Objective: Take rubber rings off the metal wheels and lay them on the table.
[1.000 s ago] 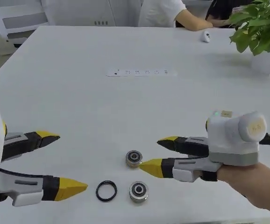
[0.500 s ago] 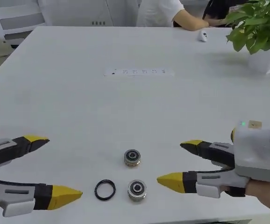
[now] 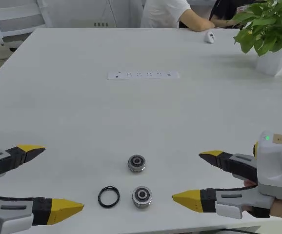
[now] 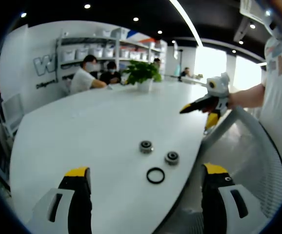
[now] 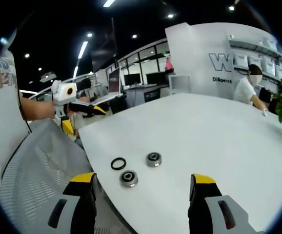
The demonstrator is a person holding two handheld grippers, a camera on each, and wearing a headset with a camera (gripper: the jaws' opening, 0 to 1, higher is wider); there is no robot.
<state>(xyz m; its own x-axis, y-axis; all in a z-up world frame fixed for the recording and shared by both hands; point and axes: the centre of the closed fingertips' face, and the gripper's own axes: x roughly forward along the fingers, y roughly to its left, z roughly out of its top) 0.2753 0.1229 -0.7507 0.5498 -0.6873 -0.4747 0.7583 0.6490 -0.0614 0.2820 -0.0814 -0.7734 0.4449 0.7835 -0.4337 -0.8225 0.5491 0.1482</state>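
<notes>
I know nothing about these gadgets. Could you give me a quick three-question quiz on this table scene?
1. How many metal wheels lie on the table? A) one B) two C) four
2. True or false: the black rubber ring sits on top of a wheel.
3. Fill in: the left gripper and right gripper both have their jaws ____.
Key: 1 B. 2 False, it lies flat on the table beside the nearer wheel. 3 open.
</notes>
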